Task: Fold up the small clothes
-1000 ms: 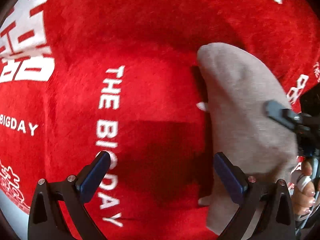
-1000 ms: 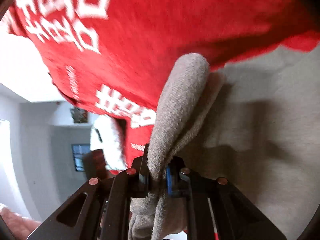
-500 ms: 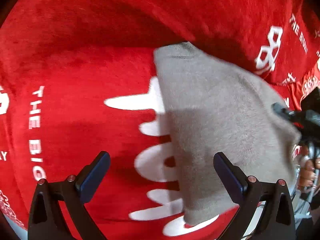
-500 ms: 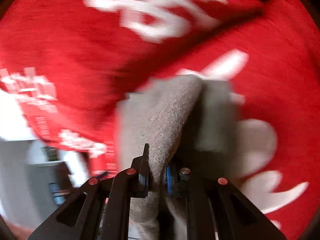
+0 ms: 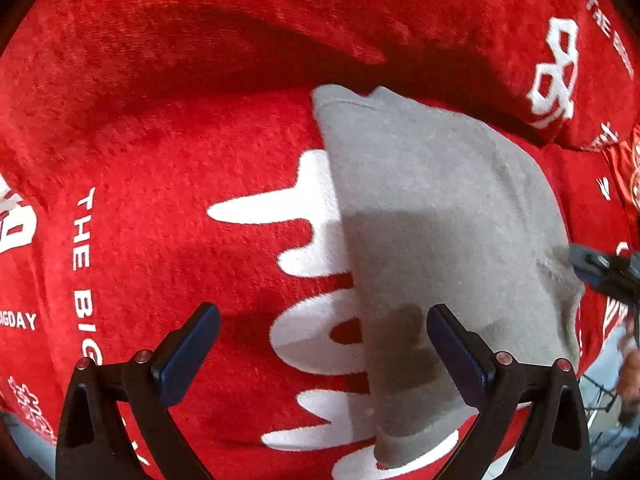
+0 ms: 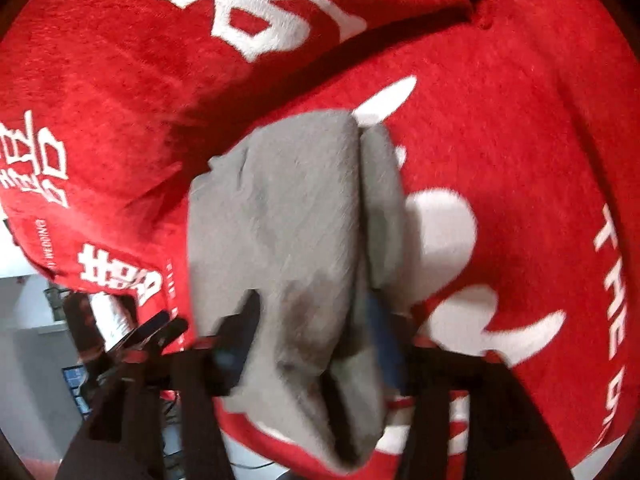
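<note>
A small grey knitted garment (image 5: 440, 216) lies folded on a red plush blanket (image 5: 168, 152) with white lettering. My left gripper (image 5: 320, 344) is open and empty, its right finger over the garment's near left edge. In the right wrist view the garment (image 6: 288, 232) lies between the spread fingers of my right gripper (image 6: 312, 336). The jaws stand apart and the cloth sags loose between them; the view is blurred. The right gripper's tip (image 5: 596, 268) shows at the garment's right edge in the left wrist view.
The red blanket (image 6: 500, 140) has raised folds behind the garment. Its edge hangs at the lower left of the right wrist view, with a room and dark furniture (image 6: 84, 344) beyond. A hand (image 5: 632, 364) shows at the far right.
My right gripper has opened and let go of the grey garment, which now rests flatter on the blanket. The left gripper stayed open and barely moved in the last half second.
</note>
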